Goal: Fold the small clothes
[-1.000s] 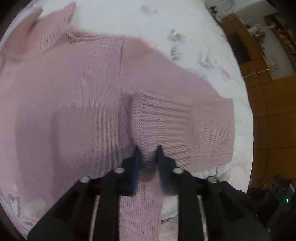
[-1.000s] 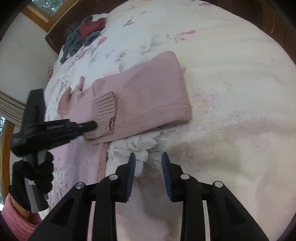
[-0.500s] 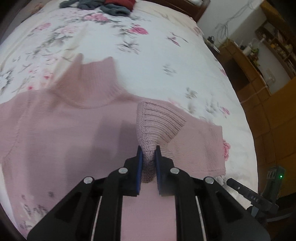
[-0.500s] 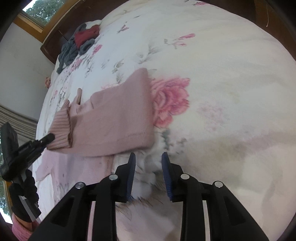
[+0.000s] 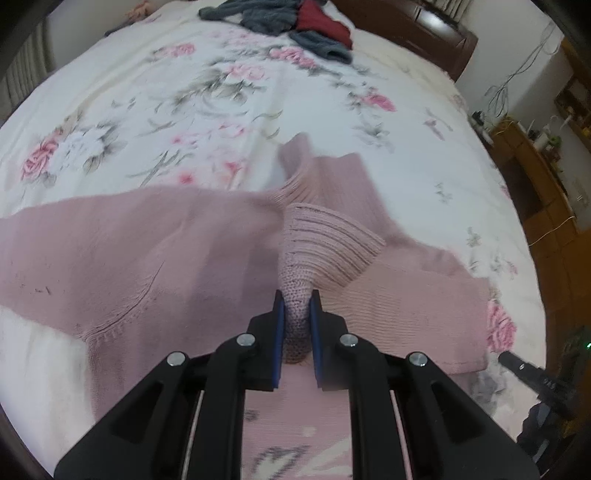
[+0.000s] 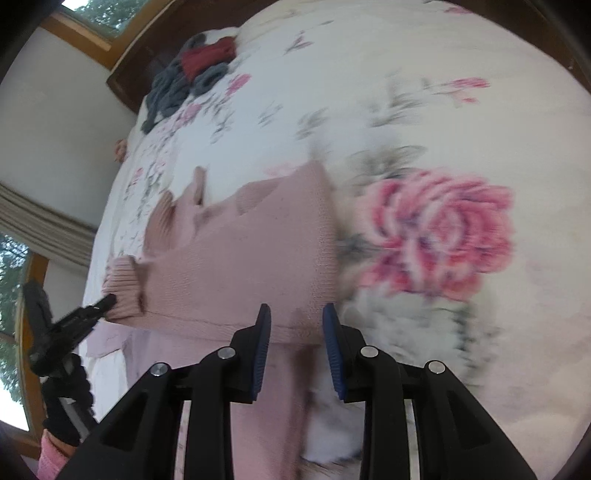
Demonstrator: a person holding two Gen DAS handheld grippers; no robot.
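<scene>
A bed (image 5: 184,110) with a floral cover carries a pink knit sweater (image 5: 129,258) spread across it, one sleeve folded over its body. The left gripper (image 5: 295,317) is clenched on the sleeve's ribbed cuff (image 5: 325,243), raised above the sweater. The right gripper (image 6: 295,325) is released, just above the folded edge

A bed (image 5: 332,122) carries everything here, covered by a white spread printed with pink roses and grey-green leaves; a dark wooden headboard (image 5: 417,26) closes its far end. A pink knit sweater (image 5: 129,258) lies spread across the cover at about 9 o'clock of the left wrist view. A heap of grey and red knitwear (image 5: 291,22) sits at 12 o'clock, just before the headboard.
</scene>
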